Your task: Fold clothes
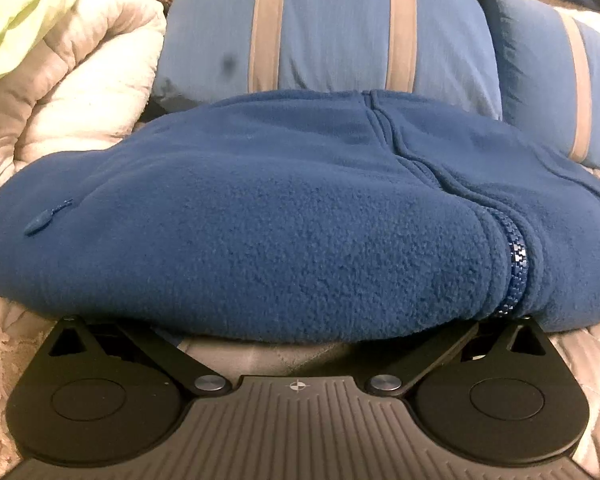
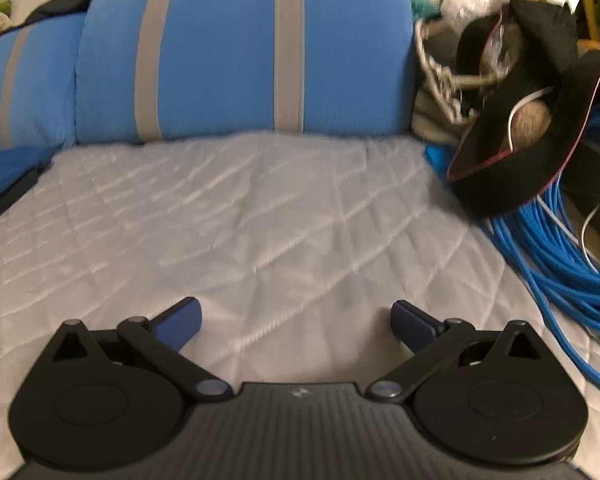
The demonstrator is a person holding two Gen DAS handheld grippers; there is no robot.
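Note:
A blue fleece jacket [image 1: 260, 208] lies bundled on the quilted bed cover [image 1: 260, 356] and fills the left wrist view. Its zipper [image 1: 514, 264] runs down the right side, and a small pocket zip pull [image 1: 44, 220] shows at the left. My left gripper [image 1: 296, 334] sits right at the jacket's near edge. Its linkage arms are spread wide and its fingertips are hidden under the fleece. My right gripper [image 2: 296, 316] hovers open over bare quilt [image 2: 260, 208] with nothing between its blue pads [image 2: 178, 322]. A corner of the jacket [image 2: 4, 172] shows at that view's left edge.
Blue pillows with grey stripes [image 1: 332, 28] [image 2: 236, 60] stand behind the jacket and the quilt. A beige comforter [image 1: 72, 80] is heaped at the left. At the bed's right edge are coiled blue cables [image 2: 560, 248] and a black hat-like item [image 2: 520, 140].

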